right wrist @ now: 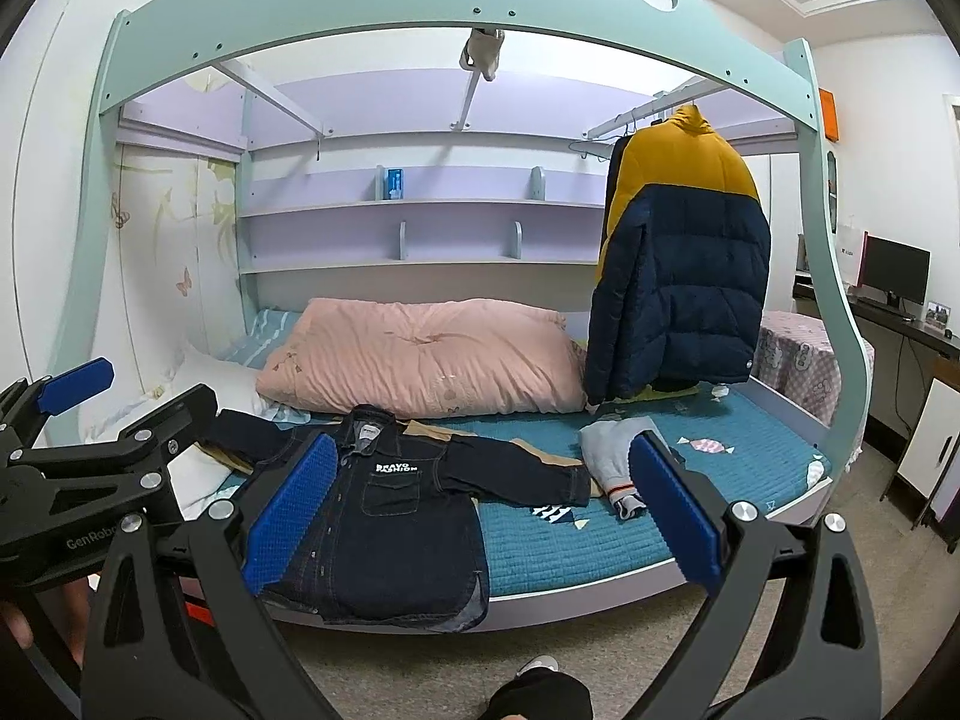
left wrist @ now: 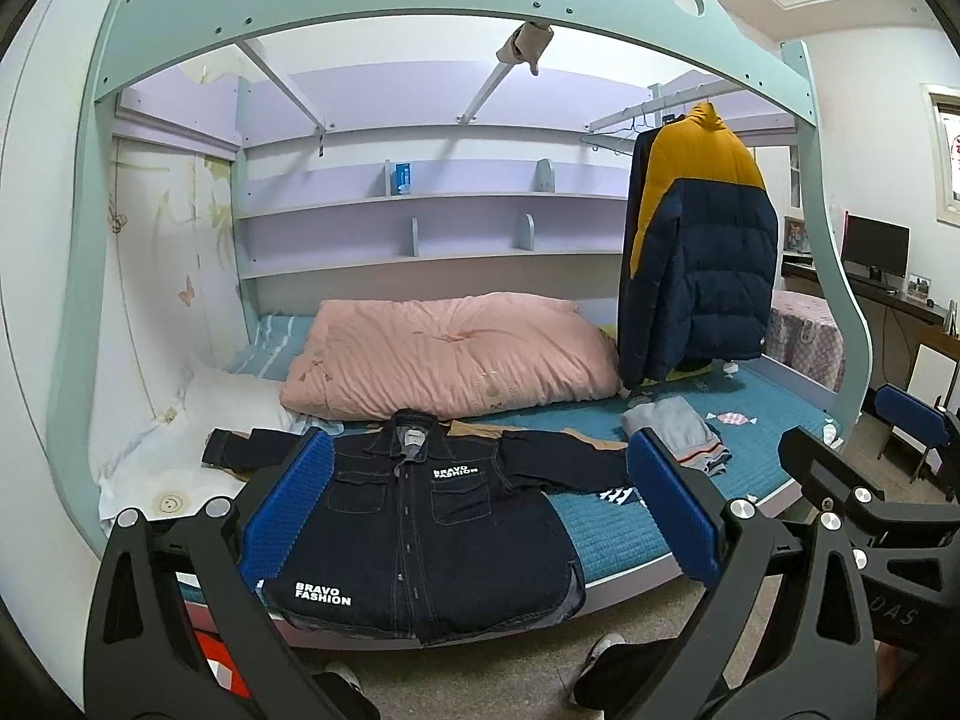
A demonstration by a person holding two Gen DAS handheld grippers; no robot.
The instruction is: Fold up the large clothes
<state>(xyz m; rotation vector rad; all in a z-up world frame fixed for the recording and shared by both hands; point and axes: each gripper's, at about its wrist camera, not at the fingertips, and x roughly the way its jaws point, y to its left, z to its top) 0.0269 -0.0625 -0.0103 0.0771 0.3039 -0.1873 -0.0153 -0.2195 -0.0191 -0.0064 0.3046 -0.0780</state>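
Left gripper [left wrist: 480, 516] fingers wide apart, empty, short of bed. Right gripper [right wrist: 480, 516] likewise spread, empty. Dark denim jacket [left wrist: 420, 534] flat at front edge of bed [left wrist: 624, 534], sleeves out, hem overhanging edge. Grey garment [left wrist: 678, 432] crumpled just right of sleeve. Pink quilt [left wrist: 444, 354] along back edge. Puffer jacket [left wrist: 702, 252] hanging near right end.

left gripper [left wrist: 480, 507] | black frame, silver screws, blue ribbed pads | right gripper [right wrist: 483, 510] same

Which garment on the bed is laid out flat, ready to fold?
The dark denim jacket at the bed's front edge, sleeves spread. The grey garment is bunched up; the yellow-navy puffer jacket hangs.
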